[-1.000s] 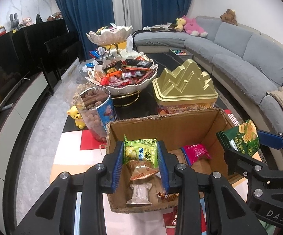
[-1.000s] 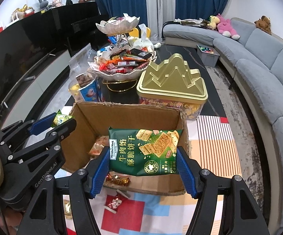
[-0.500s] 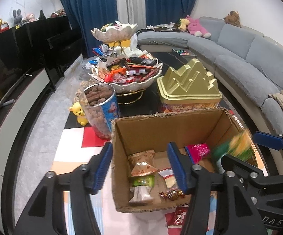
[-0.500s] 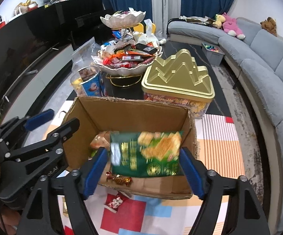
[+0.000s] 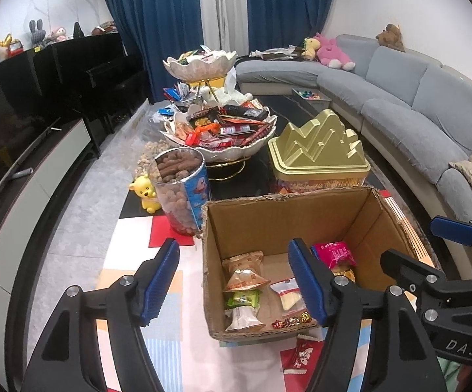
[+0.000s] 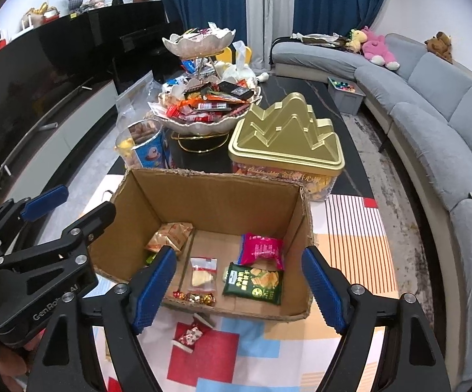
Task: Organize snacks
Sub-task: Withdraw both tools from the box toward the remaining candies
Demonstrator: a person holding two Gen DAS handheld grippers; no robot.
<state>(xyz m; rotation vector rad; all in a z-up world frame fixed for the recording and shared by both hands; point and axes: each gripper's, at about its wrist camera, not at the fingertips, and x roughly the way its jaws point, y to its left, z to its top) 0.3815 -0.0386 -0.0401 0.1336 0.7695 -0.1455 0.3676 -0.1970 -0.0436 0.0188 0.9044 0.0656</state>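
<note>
Both claws stand wide and hold nothing: the left gripper (image 5: 236, 282) hangs over the near left corner of the cardboard box (image 5: 278, 219), its left pad outside the box wall and its right pad above the box floor, while the right gripper (image 6: 237, 289) spreads across the near edge of the same box, one pad toward each near corner. On the box floor, the green cracker packet (image 6: 254, 282) lies flat near the near right corner, with the pink snack bag (image 6: 262, 250) just behind it toward the right wall. A small clear packet (image 6: 203, 271) lies near the middle of the near edge, and a row of foil-wrapped candies (image 6: 195, 297) rests along that edge just in front of it. Toward the left wall sit two orange-tan pastry packs (image 5: 244, 269), a small green wrapped snack (image 5: 242, 299) and a pale wrapped piece (image 5: 244, 318), stacked one before the other toward the near left corner. Outside the box, a red-and-white candy wrapper (image 6: 188, 334) lies on the patterned mat (image 6: 210, 362) just beyond the near edge. Behind the box, a gold mountain-shaped tin (image 6: 285, 134) stands near its far right corner, a clear tub of nuts (image 5: 180, 192) near its far left corner, and a tiered snack bowl (image 5: 218, 130) heaped with wrapped sweets stands farther back. A grey sofa (image 5: 415, 98) curves along the right side of the room.
</note>
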